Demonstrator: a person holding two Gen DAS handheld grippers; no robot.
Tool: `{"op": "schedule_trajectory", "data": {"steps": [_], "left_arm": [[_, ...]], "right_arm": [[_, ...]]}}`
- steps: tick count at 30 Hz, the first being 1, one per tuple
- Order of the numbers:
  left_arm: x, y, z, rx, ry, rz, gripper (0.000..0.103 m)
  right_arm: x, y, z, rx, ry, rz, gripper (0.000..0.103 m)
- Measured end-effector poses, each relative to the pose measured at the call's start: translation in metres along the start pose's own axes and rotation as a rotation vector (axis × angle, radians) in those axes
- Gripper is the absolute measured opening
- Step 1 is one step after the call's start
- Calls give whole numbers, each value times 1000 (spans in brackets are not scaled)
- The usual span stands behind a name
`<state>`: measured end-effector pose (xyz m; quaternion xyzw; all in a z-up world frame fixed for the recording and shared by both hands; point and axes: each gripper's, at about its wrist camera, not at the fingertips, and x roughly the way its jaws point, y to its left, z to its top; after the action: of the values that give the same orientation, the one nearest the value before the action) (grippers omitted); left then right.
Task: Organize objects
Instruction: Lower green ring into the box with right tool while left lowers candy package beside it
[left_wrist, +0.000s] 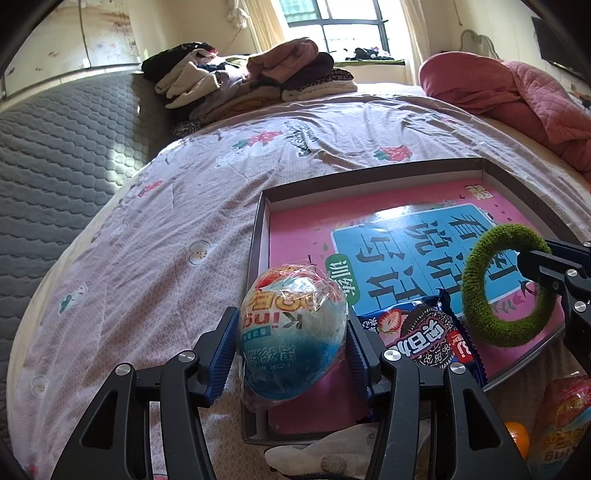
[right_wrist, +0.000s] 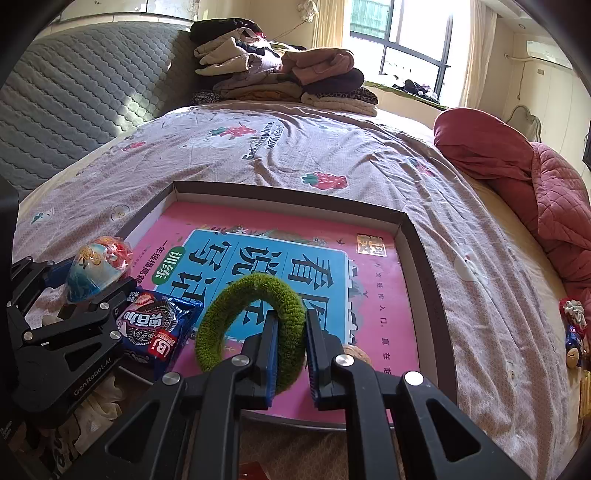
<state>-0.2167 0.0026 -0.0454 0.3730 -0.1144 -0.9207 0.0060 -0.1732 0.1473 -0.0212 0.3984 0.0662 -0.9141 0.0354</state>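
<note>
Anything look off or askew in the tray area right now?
Nothing is spilled or damaged. Only the cookie packet sits askew, overhanging the tray's near edge. The egg toy and green ring are in the tongs.

Both tools share one build. The left gripper (left_wrist: 291, 354), at the lower middle of its own view, has matte black angular arms with triangular cut-outs, round silver screw heads and ribbed blue pads. The right gripper (right_wrist: 290, 350) looks the same (white "GenRobot.AI" lettering marks the left one's body at lower left).
</note>
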Motion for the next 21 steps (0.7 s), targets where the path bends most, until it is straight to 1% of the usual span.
{"op": "schedule_trajectory", "data": {"steps": [6,11,21], "left_arm": [[-5,-5,-2,25,-20,25,56],[-10,-8,-3,38,-33,30,56],[-13,-11,-2,43,-35,26,56]], "right_arm": [[-2,0,0,-2,3,-9,14],[-5,3,0,-7,3,-9,14],[-11,1,4,-3,-7,-10,14]]}}
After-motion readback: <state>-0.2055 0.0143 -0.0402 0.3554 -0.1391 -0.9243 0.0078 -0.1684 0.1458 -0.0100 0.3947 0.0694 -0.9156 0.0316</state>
